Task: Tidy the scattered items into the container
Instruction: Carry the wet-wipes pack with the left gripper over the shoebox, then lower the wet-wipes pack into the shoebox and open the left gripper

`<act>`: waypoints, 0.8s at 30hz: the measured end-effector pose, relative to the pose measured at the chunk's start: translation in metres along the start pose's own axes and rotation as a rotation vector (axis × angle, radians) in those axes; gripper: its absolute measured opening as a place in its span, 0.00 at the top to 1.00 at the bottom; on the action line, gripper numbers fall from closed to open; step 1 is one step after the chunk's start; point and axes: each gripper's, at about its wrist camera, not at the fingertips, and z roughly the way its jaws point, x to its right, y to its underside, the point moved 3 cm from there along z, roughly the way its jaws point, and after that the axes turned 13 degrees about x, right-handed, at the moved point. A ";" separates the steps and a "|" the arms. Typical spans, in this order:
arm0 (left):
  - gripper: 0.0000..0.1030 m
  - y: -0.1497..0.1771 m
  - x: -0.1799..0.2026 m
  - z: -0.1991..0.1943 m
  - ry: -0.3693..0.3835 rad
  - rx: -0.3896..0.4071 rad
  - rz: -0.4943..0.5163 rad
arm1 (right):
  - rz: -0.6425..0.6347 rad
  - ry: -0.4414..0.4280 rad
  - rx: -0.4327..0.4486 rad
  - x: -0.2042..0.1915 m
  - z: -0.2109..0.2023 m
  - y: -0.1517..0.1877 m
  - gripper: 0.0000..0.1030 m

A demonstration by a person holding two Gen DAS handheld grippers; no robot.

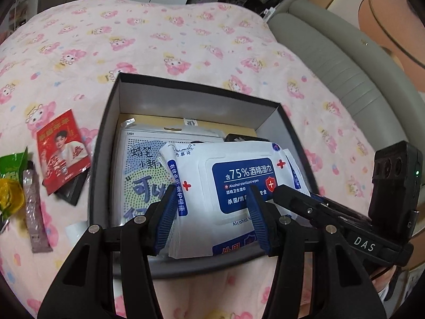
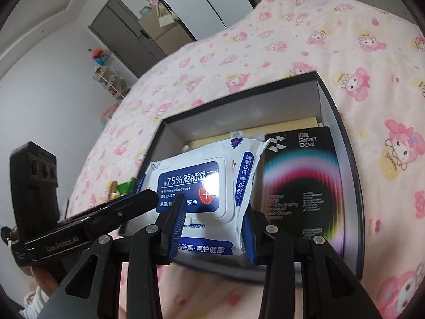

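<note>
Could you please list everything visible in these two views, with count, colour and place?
box: one, dark outside, grey inside, open on the bed.
wipes pack: one, white and blue, lying on top inside the box.
printed packet: one, clear with blue lettering, in the box, partly under the wipes.
Smart Devil box: one, black with rainbow arc, at the box's right side.
red card: one, on the bedspread left of the box.
green wrapper: one, green and yellow, at the far left.
sachet: one, brownish, beside the wrapper.
bedspread: one, pink cartoon print.
left gripper: blue-padded fingers apart over the wipes.
right gripper: fingers apart, either side of the wipes.
</note>
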 end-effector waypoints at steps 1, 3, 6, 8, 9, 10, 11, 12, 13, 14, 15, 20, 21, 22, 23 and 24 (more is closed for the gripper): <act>0.48 0.000 -0.001 0.006 -0.007 -0.013 0.005 | -0.004 0.009 -0.008 0.002 0.004 0.000 0.66; 0.48 0.002 -0.001 0.017 -0.021 -0.037 0.026 | -0.008 0.037 -0.010 0.006 0.011 0.002 0.66; 0.48 0.006 -0.002 0.030 -0.052 -0.067 0.062 | -0.003 0.072 -0.018 0.009 0.021 0.007 0.66; 0.48 0.008 -0.006 0.038 -0.064 -0.090 0.065 | -0.005 0.090 -0.030 0.012 0.028 0.010 0.66; 0.48 0.009 -0.008 0.042 -0.070 -0.102 0.063 | -0.006 0.097 -0.039 0.013 0.032 0.011 0.66; 0.48 0.010 -0.010 0.045 -0.074 -0.113 0.059 | -0.008 0.104 -0.049 0.015 0.035 0.011 0.66; 0.48 0.012 -0.012 0.048 -0.079 -0.124 0.056 | -0.009 0.110 -0.059 0.016 0.039 0.012 0.66; 0.48 0.013 -0.014 0.050 -0.086 -0.133 0.054 | -0.009 0.120 -0.070 0.018 0.042 0.013 0.66; 0.48 0.014 -0.016 0.053 -0.095 -0.139 0.053 | -0.010 0.130 -0.079 0.020 0.045 0.015 0.66; 0.48 0.016 -0.018 0.055 -0.102 -0.146 0.053 | -0.014 0.136 -0.086 0.021 0.047 0.016 0.66; 0.48 0.016 -0.018 0.057 -0.106 -0.151 0.054 | -0.019 0.141 -0.093 0.021 0.049 0.017 0.66; 0.45 0.015 -0.021 0.059 -0.128 -0.155 0.054 | -0.030 0.154 -0.120 0.024 0.054 0.019 0.65; 0.47 0.014 -0.020 0.057 -0.134 -0.151 0.056 | -0.023 0.157 -0.112 0.026 0.051 0.017 0.65; 0.47 0.012 -0.020 0.054 -0.135 -0.139 0.061 | -0.017 0.164 -0.099 0.028 0.047 0.014 0.64; 0.47 0.011 -0.019 0.050 -0.132 -0.128 0.066 | -0.010 0.170 -0.086 0.030 0.043 0.012 0.64; 0.47 0.010 -0.019 0.047 -0.128 -0.119 0.069 | -0.016 0.176 -0.072 0.031 0.038 0.009 0.64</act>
